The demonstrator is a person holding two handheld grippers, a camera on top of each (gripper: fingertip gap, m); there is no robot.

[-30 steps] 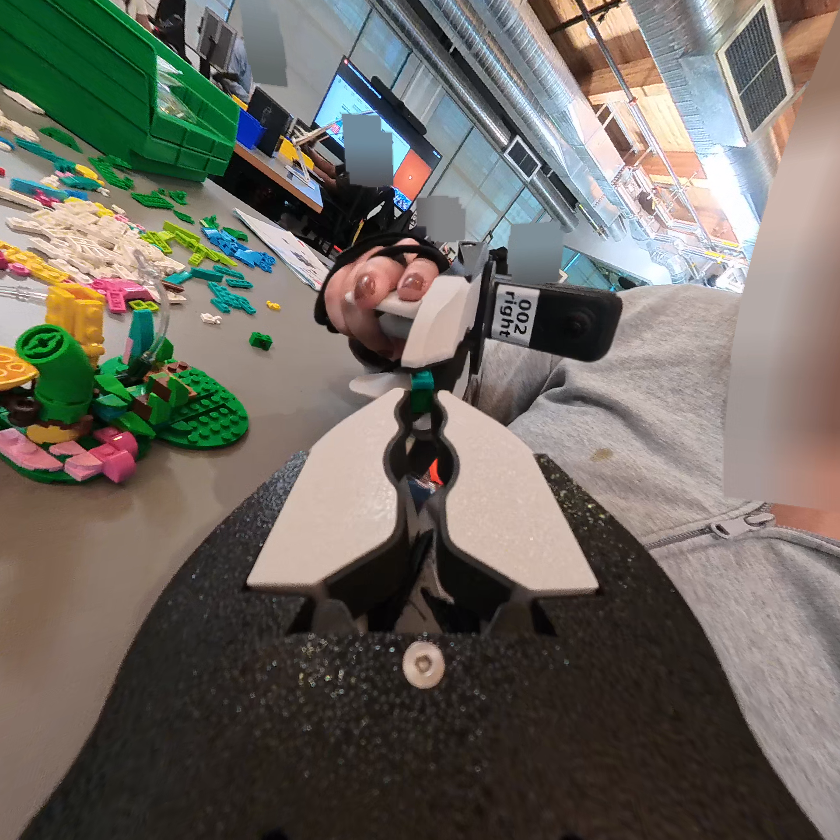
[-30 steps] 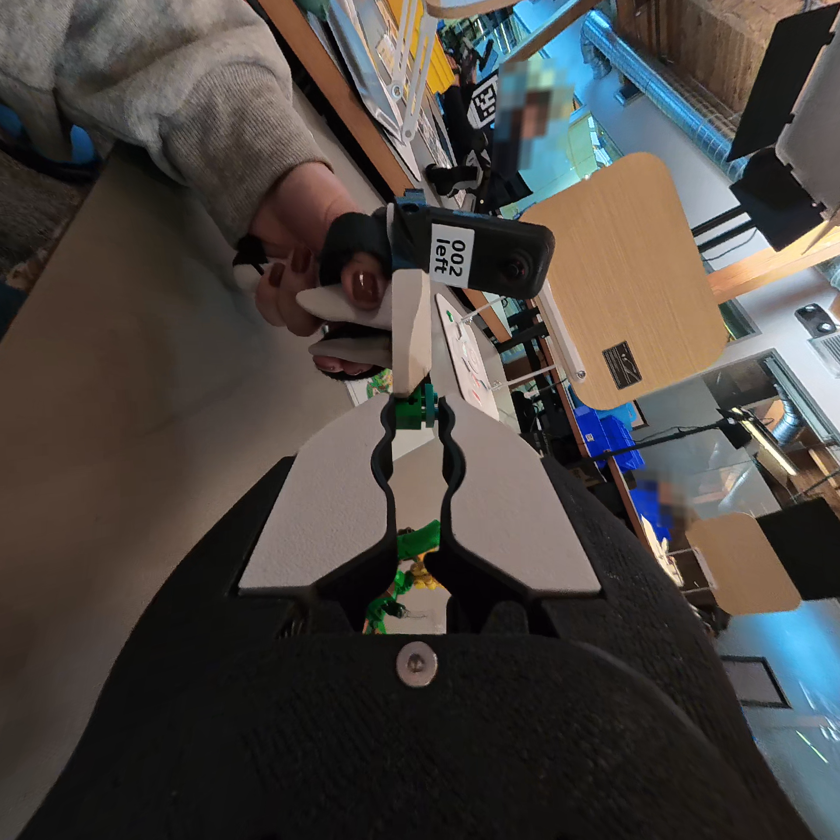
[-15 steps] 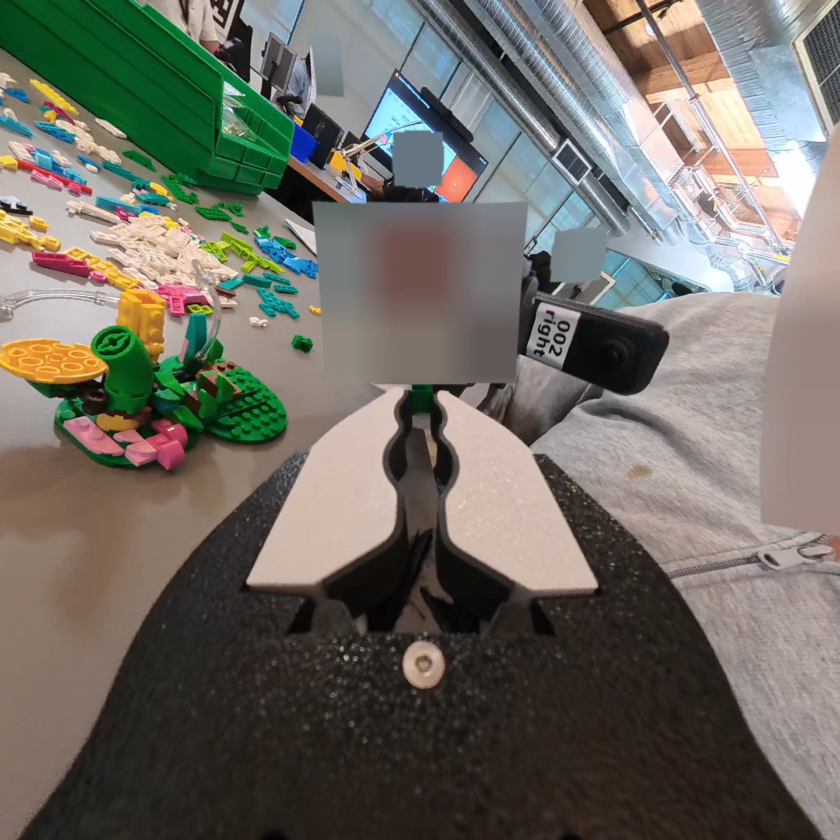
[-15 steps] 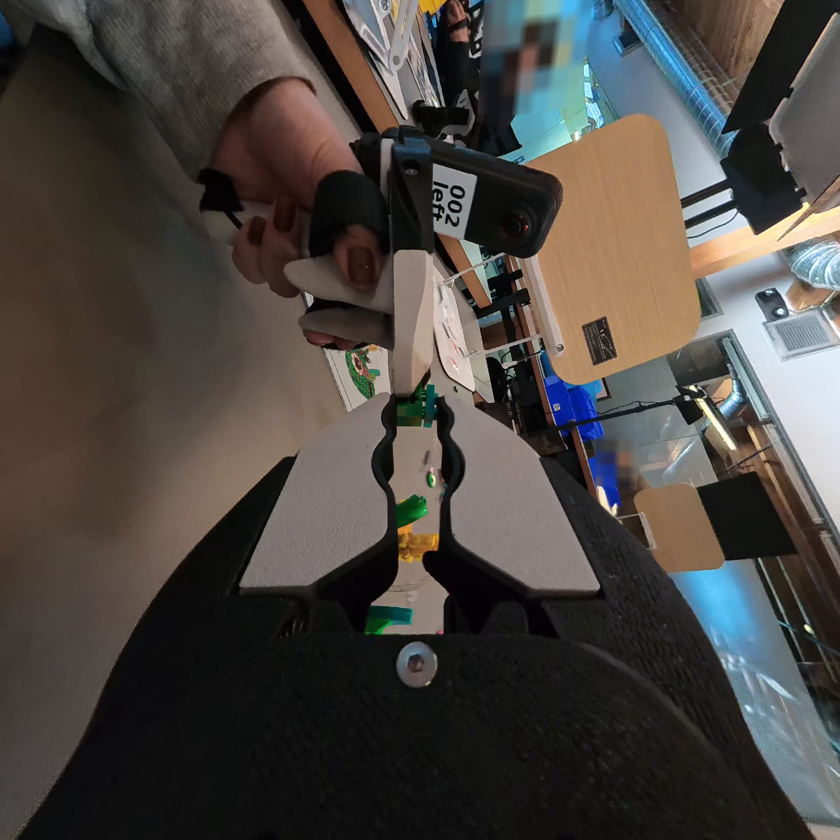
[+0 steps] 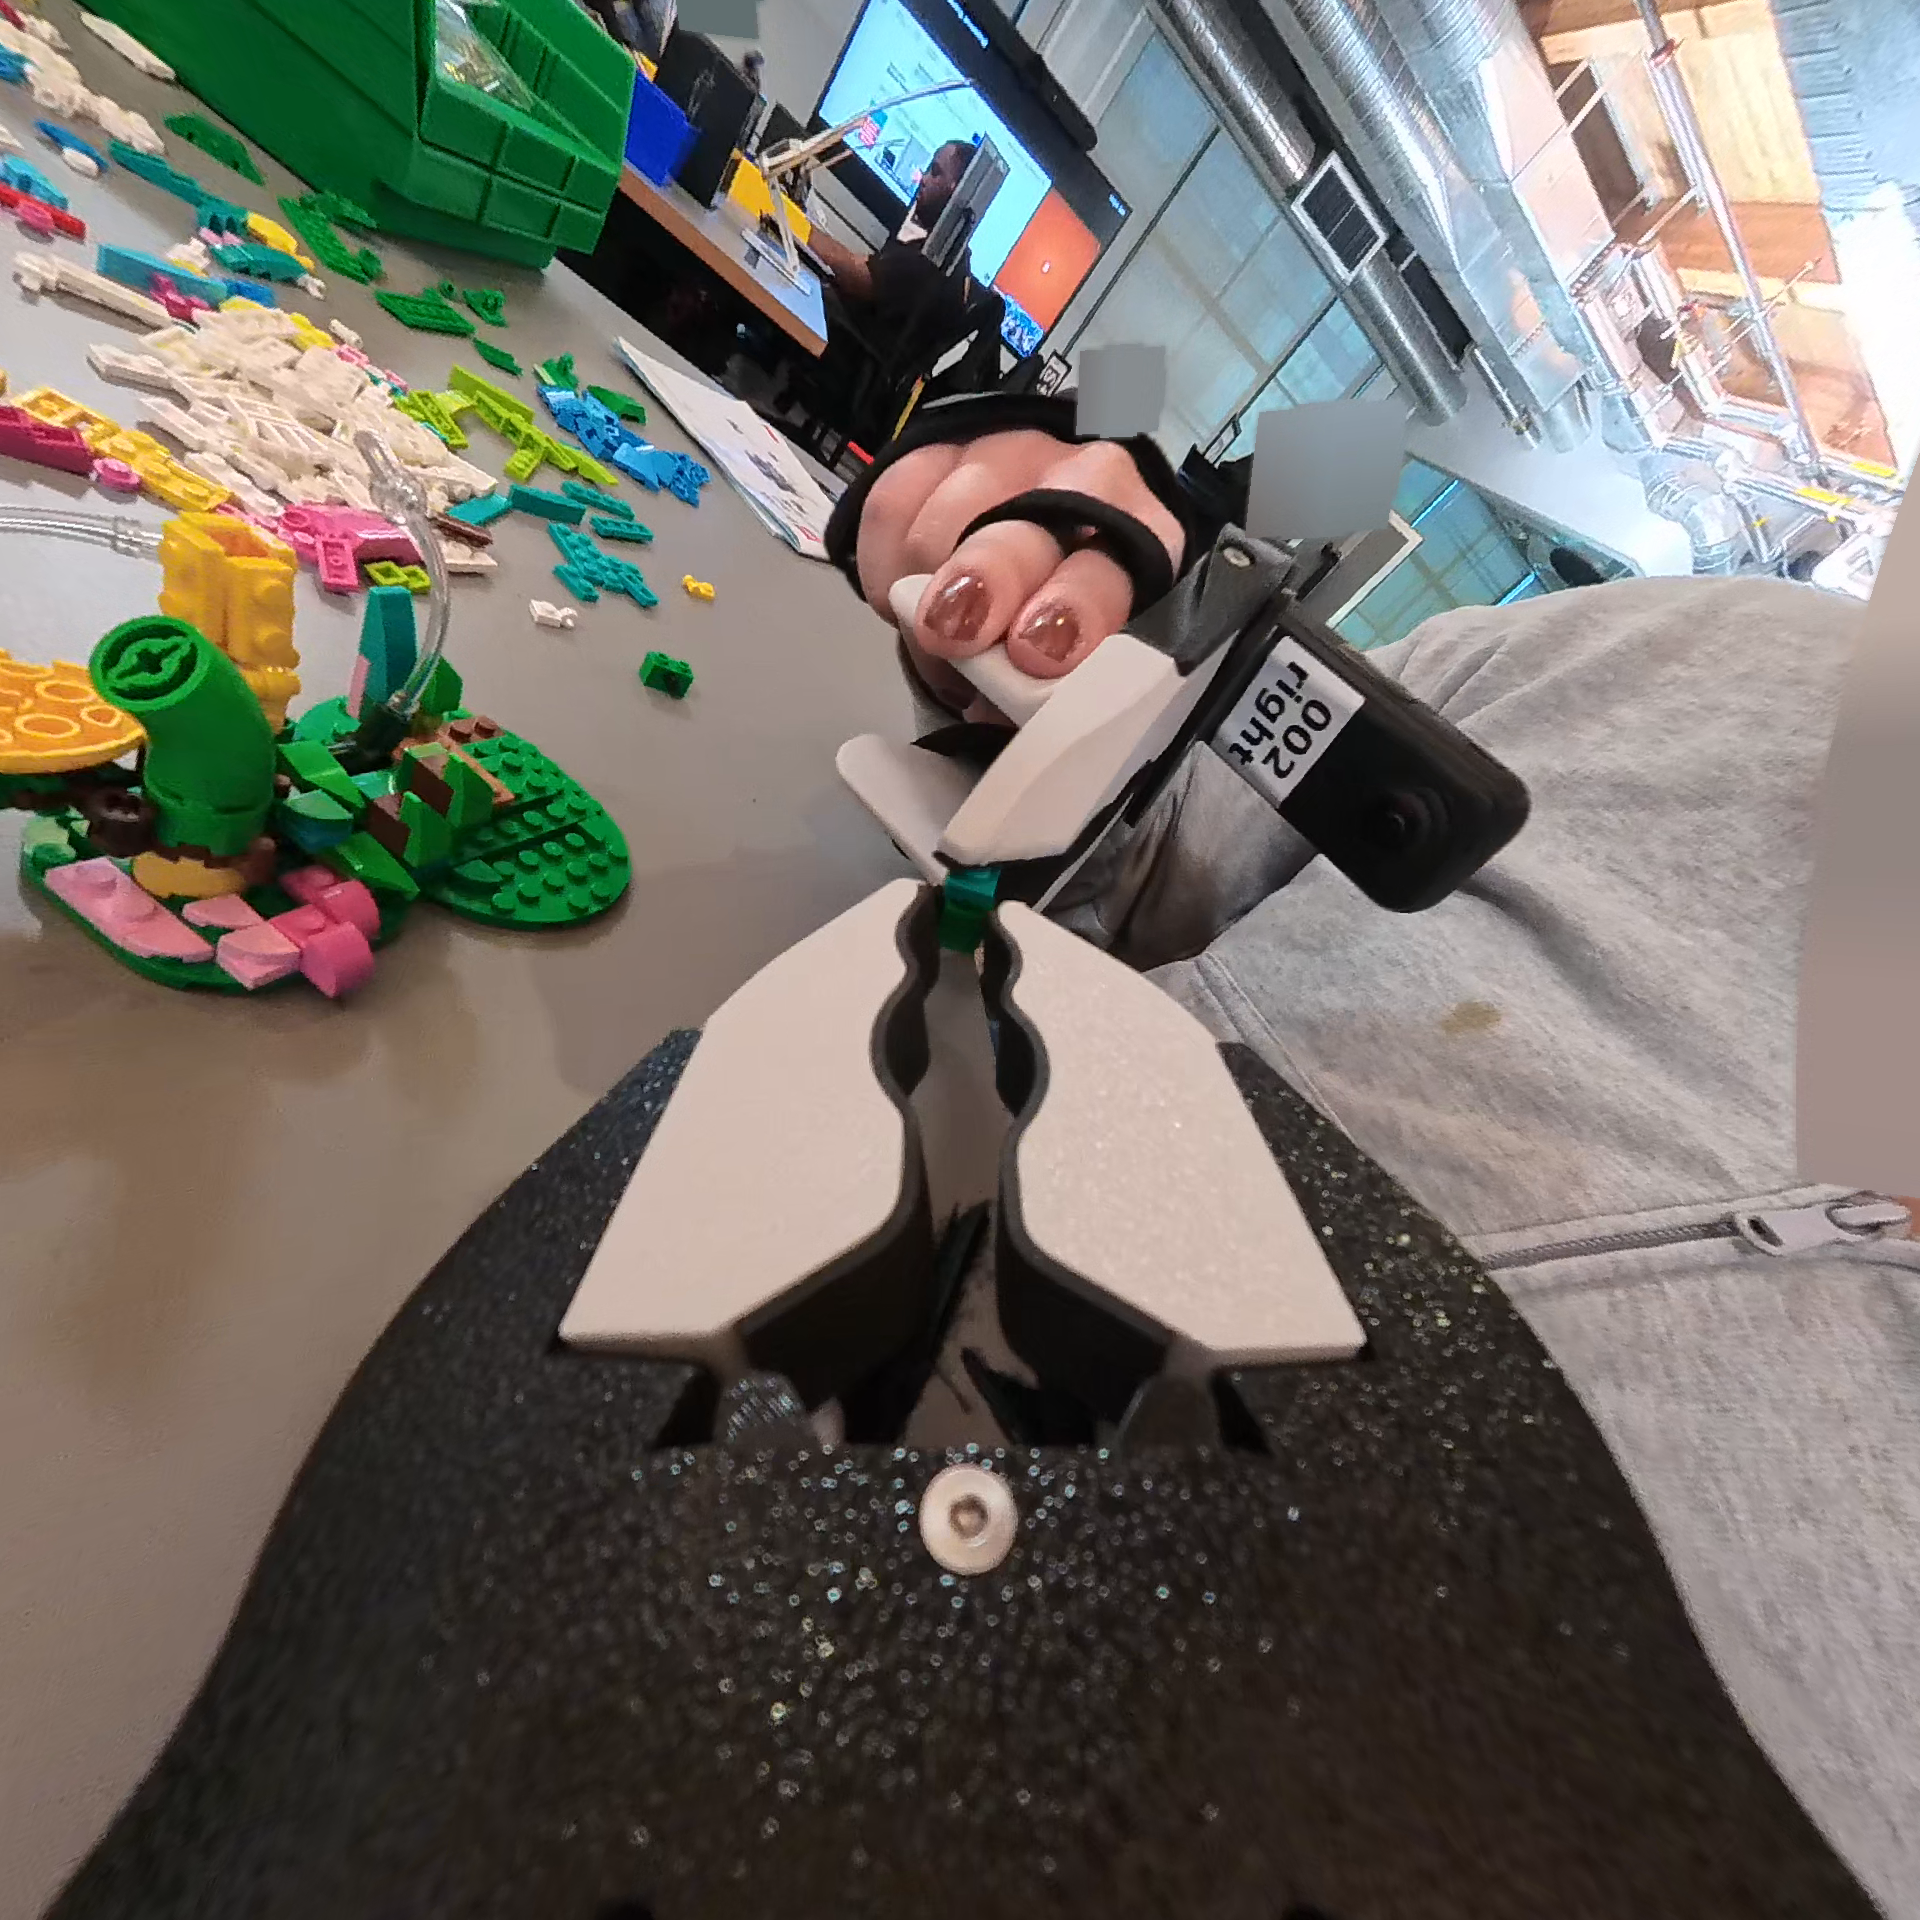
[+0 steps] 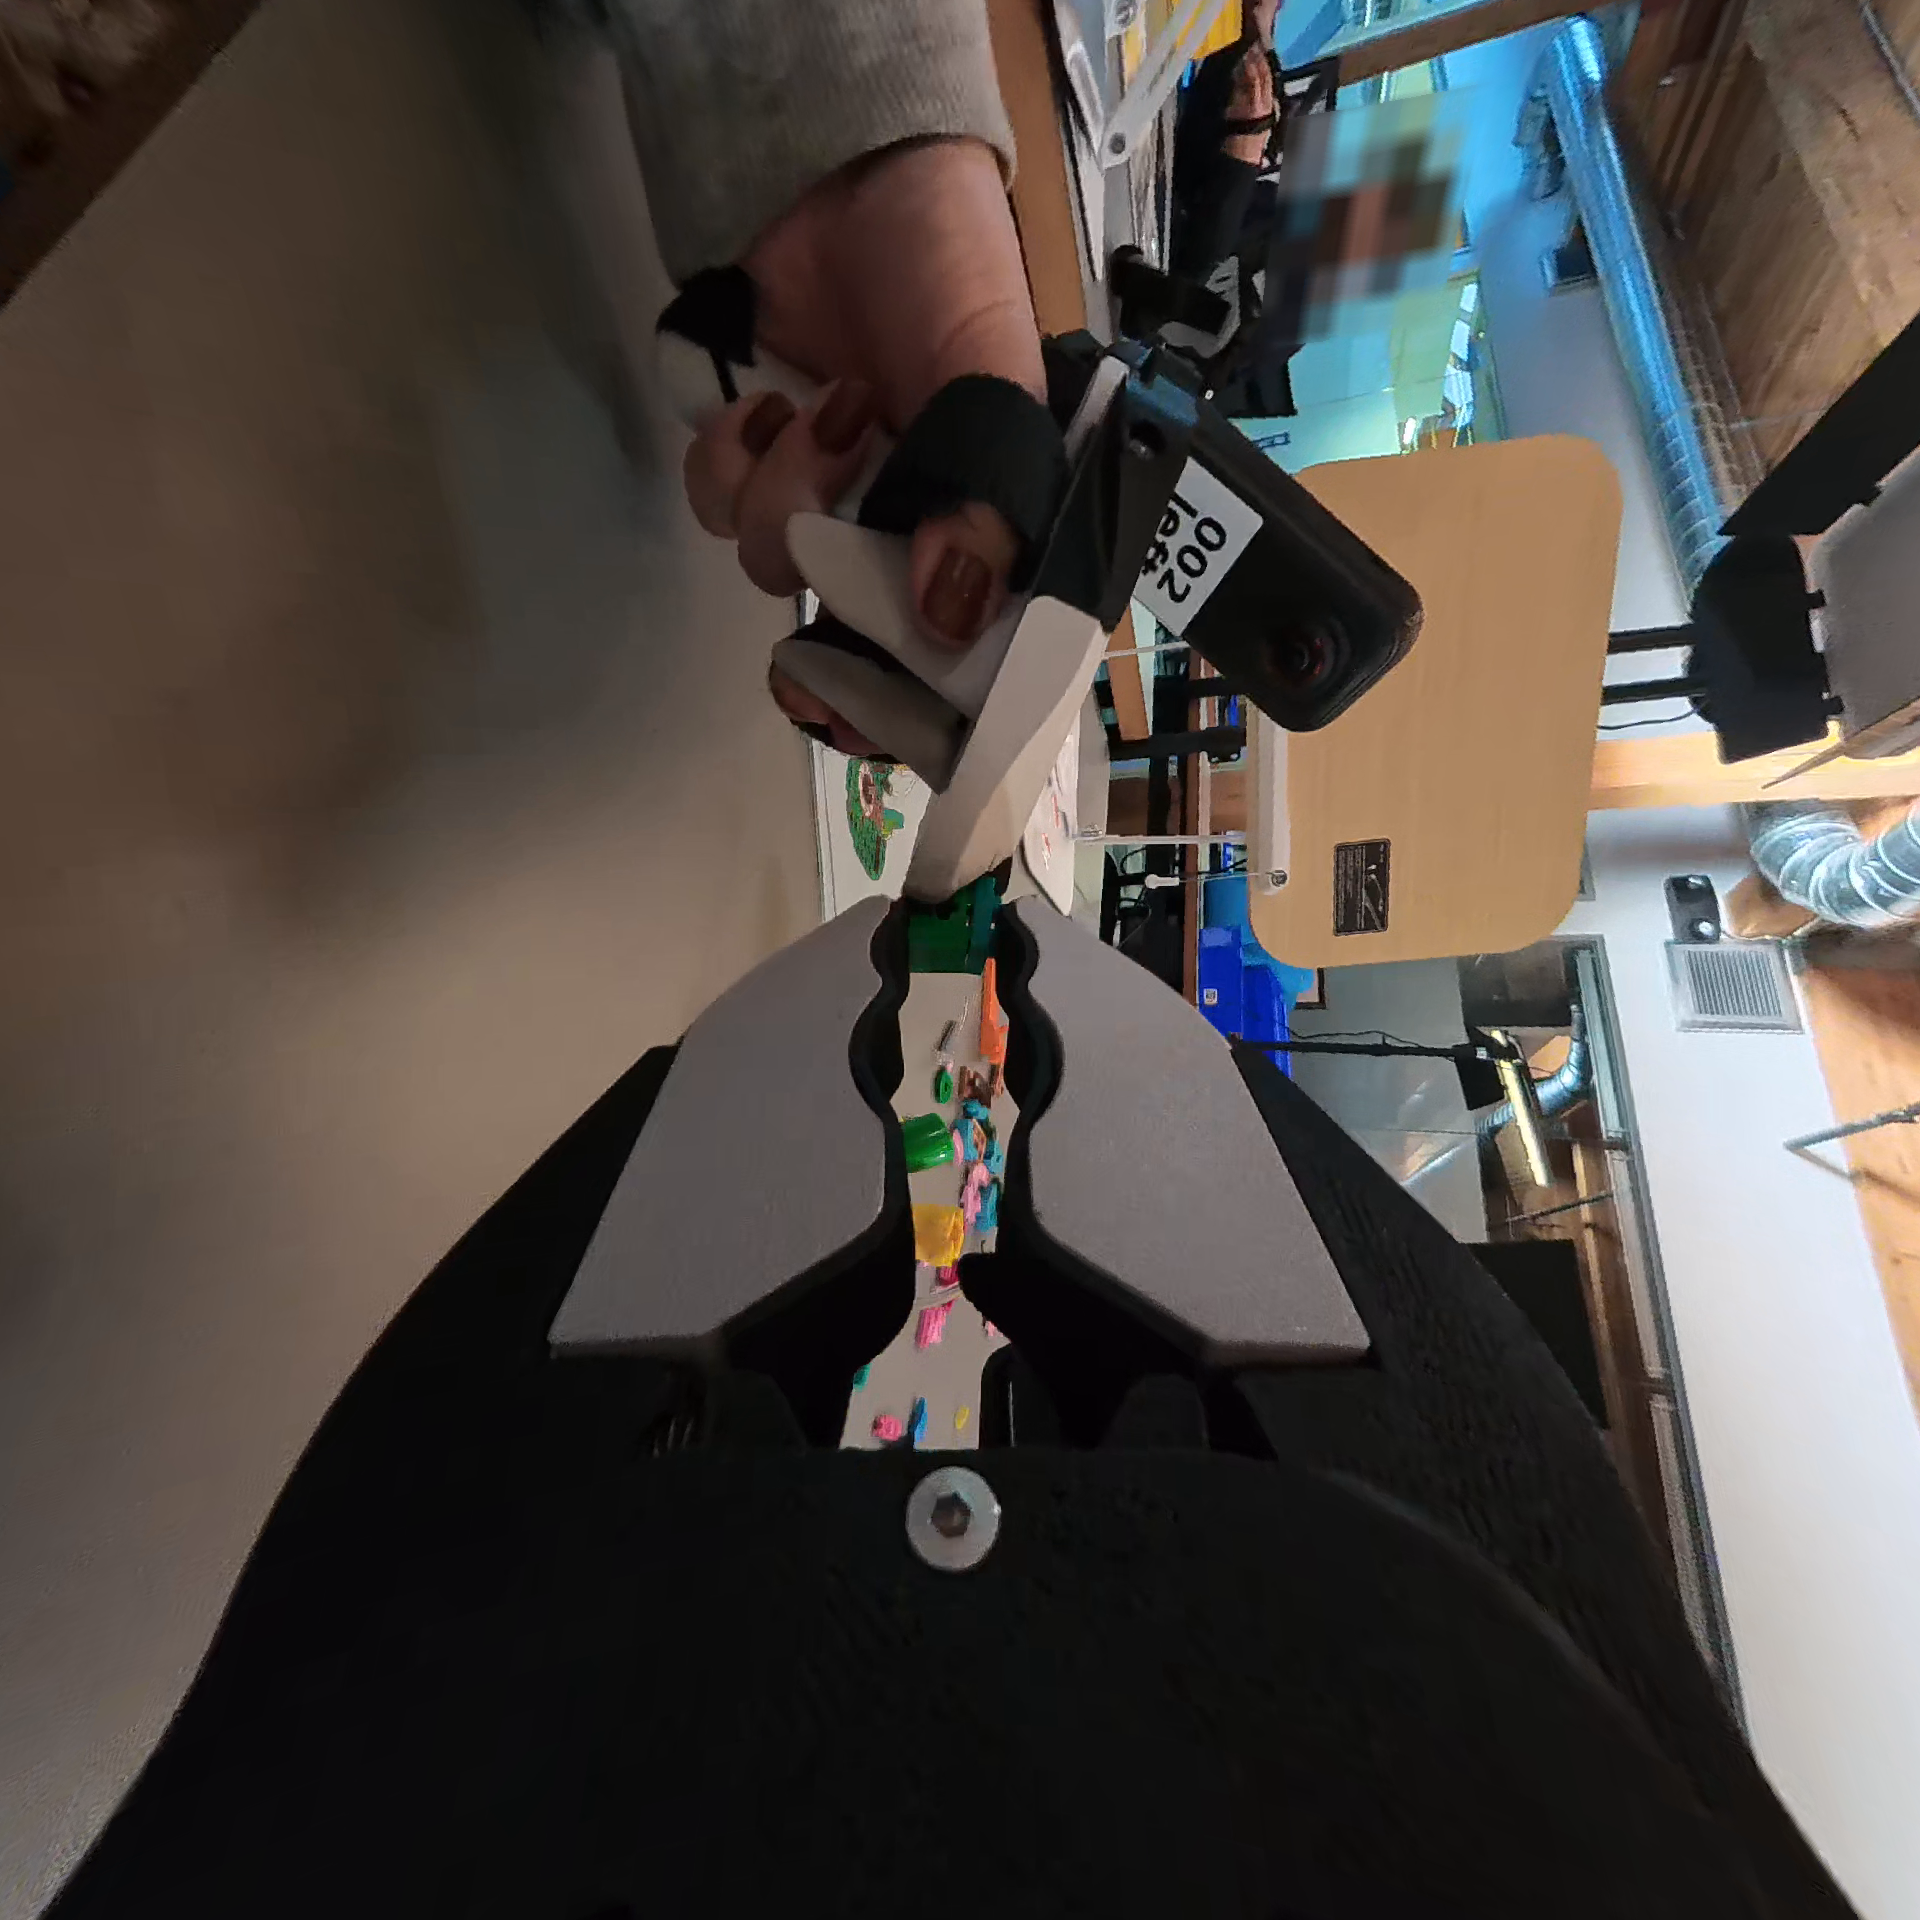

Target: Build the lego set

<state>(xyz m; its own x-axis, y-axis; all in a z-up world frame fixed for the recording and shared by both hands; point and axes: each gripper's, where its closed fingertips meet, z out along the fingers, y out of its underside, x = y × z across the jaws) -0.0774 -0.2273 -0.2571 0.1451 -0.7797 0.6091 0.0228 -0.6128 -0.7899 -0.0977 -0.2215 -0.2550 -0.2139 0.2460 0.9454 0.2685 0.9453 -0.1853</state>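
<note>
My left gripper [image 5: 961, 920] is shut on a small green and teal brick piece [image 5: 964, 914], pinched at its fingertips above the grey table [image 5: 260, 1195]. My right gripper [image 6: 951, 930] is shut on the same green and teal piece [image 6: 951, 925] from the opposite side. The two grippers meet tip to tip. The right gripper also shows in the left wrist view [image 5: 1049, 769], held by a hand and tilted. The left gripper shows in the right wrist view [image 6: 997, 748], also held by a hand.
A part-built brick model [image 5: 312, 821] on green plates stands on the table at the left. Loose coloured bricks [image 5: 312, 416], a green bin [image 5: 416, 125] and an open booklet [image 5: 748, 457] lie farther back. A person's grey sweater [image 5: 1558, 987] is at the right. Less than 4 cm separates the two grippers' tips.
Both grippers have tilted and swung while staying tip to tip on the green and teal piece. The right jaws have narrowed slightly on it. The grasp has held throughout.
</note>
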